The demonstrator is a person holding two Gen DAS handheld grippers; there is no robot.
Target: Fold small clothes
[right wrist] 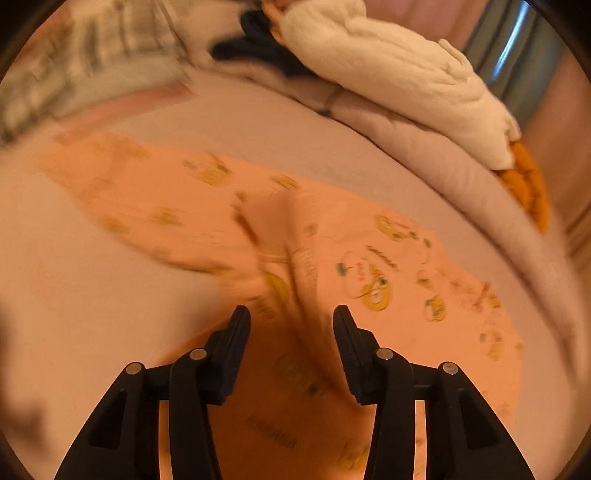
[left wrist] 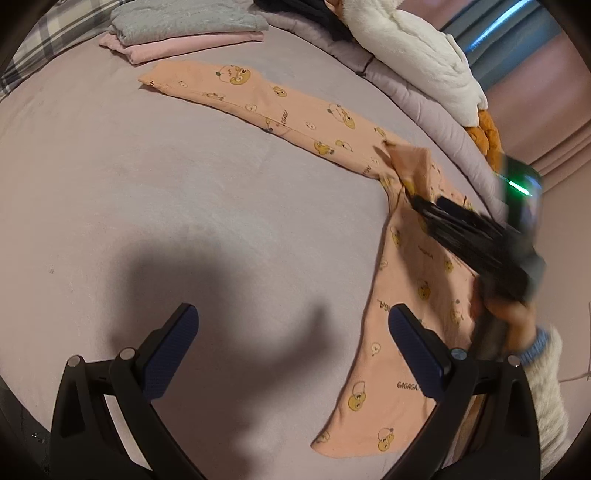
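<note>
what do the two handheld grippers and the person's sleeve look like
The left tool has black angular fingers with silver rivets and dark blue textured pads. The right tool has the same black build, with black ribbed pads; from the left wrist view its body carries a green light. The person's hand wears a fuzzy white sleeve with a light blue cuff or band at the wrist.

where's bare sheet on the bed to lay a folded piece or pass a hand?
Free: the wide bare sheet left of the peach pants, below the folded pink and grey stack, ahead of the open left gripper. Crowded: the right edge, with the white fleece, rolled blanket and right gripper.
</note>
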